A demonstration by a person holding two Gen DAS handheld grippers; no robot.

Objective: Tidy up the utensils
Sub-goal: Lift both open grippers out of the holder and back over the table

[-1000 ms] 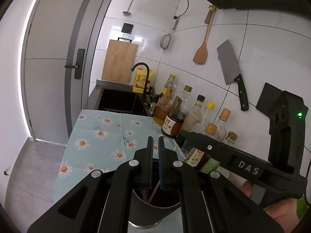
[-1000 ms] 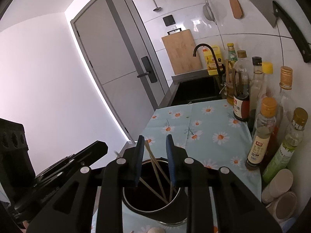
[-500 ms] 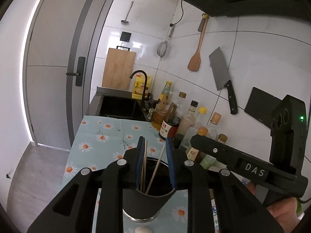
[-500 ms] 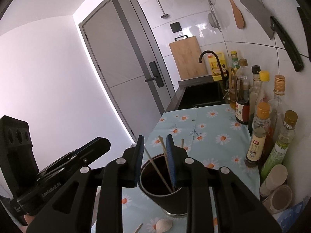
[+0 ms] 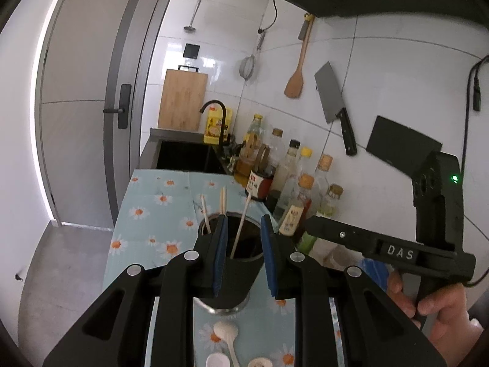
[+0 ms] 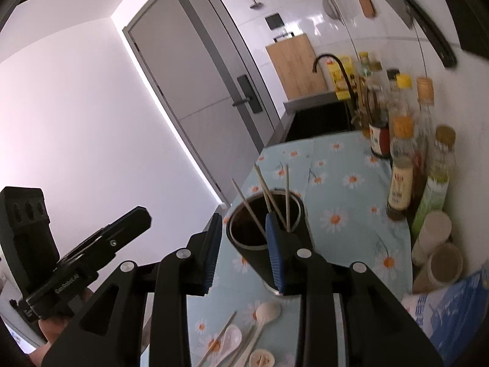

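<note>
A dark metal utensil cup (image 5: 237, 270) (image 6: 269, 246) stands on the daisy cloth and holds several wooden chopsticks (image 5: 241, 227) (image 6: 269, 200). My left gripper (image 5: 243, 257) is open and empty, above and in front of the cup. My right gripper (image 6: 244, 250) is open and empty, just before the cup's left side. White spoons (image 5: 226, 336) (image 6: 266, 313) and loose chopsticks (image 6: 218, 341) lie on the cloth in front of the cup. The other gripper shows at the side in each view.
Sauce and oil bottles (image 5: 293, 189) (image 6: 403, 177) line the tiled wall on the right. Paper cups (image 6: 437, 250) and a blue pack (image 6: 452, 315) lie near them. A black sink (image 5: 186, 156) with a tap lies beyond the cloth. A cleaver (image 5: 334, 107) and a spatula hang on the wall.
Both grippers have pulled back and up from the cup. The left has opened from shut and the right has opened wider. Spoons and loose chopsticks on the cloth have come into view.
</note>
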